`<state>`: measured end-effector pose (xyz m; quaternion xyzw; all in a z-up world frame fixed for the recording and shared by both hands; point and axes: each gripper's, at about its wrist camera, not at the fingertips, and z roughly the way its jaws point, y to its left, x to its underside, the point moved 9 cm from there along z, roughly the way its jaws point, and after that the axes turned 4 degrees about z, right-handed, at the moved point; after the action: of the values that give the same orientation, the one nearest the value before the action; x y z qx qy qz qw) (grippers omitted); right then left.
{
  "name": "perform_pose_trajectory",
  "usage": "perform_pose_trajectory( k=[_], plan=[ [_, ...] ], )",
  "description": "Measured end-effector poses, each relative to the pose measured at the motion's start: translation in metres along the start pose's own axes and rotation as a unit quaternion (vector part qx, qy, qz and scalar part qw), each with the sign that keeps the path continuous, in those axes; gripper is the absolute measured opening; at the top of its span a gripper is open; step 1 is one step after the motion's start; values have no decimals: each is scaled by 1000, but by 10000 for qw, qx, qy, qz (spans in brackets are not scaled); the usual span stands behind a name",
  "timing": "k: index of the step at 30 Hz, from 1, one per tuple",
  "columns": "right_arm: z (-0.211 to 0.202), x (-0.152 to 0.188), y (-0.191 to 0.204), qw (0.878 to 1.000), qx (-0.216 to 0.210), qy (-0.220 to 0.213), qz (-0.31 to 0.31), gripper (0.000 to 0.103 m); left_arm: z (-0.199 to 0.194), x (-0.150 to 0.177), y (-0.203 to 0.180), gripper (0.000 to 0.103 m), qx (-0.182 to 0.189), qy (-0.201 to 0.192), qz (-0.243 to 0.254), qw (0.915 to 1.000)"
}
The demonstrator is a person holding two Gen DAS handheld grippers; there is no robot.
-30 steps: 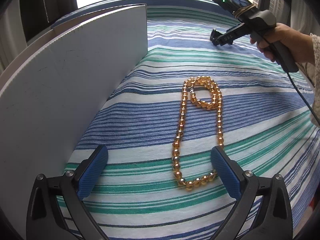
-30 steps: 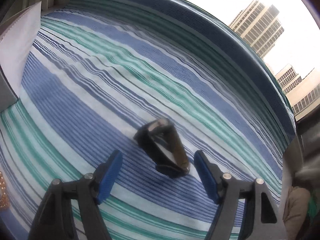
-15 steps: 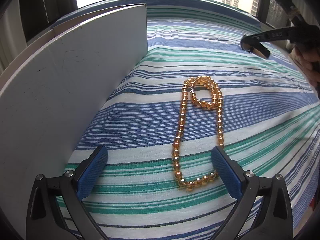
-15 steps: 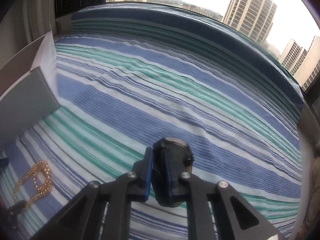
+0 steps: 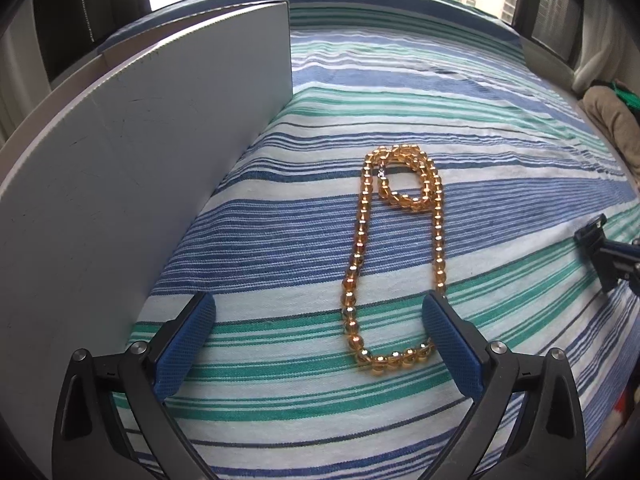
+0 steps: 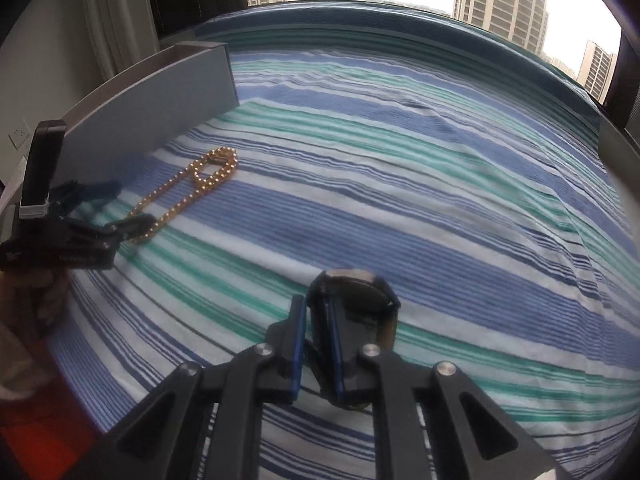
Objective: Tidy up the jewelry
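An amber bead necklace [image 5: 358, 240] lies in a long loop on the striped cloth. My left gripper [image 5: 316, 308] hangs open just above its near end, and the right blue pad [image 5: 448, 340] is over the lowest beads. In the right wrist view my right gripper [image 6: 316, 308] is shut on a dark wristwatch [image 6: 360, 292], clamping its strap and holding it above the cloth. The necklace [image 6: 208, 172] and the left gripper [image 6: 124, 206] show to its left. The right gripper's tip [image 5: 600, 248] enters the left wrist view at the right edge.
A grey open box [image 5: 140, 140] stands along the left, close to the necklace, with its wall [image 6: 160, 112] upright. The blue, green and white striped cloth [image 6: 440, 160] covers the whole surface. A hand [image 6: 32, 292] holds the left tool. Windows with towers lie beyond the far edge.
My right gripper closed on the watch, lifted it off the cloth and swung left toward the necklace. The left gripper and the necklace stayed put.
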<state>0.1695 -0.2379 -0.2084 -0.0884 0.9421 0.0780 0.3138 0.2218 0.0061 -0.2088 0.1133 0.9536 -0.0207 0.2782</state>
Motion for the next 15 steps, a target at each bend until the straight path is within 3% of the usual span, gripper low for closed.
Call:
perform_pose_trajectory(
  k=[1,7,11,13,15],
  plan=[
    [-1,3,1,10000,19,-69,52,11,-2,-3,-4,101,91,117,80,9999],
    [5,10,8,9996,159,-198,141,11,-20,-55,-35,101,371,-68,598,9975],
    [2,9,13,9993,220,-291,109,12,16,-79,-52,101,89,154,1034,9945],
    [-5,10,15,9991,131,-368,151,12,39,-78,-51,95,-92,364,1023,9940],
    [-14,10,16,9989,33,-428,197,13,45,-80,-48,90,151,305,715,9969]
  ],
)
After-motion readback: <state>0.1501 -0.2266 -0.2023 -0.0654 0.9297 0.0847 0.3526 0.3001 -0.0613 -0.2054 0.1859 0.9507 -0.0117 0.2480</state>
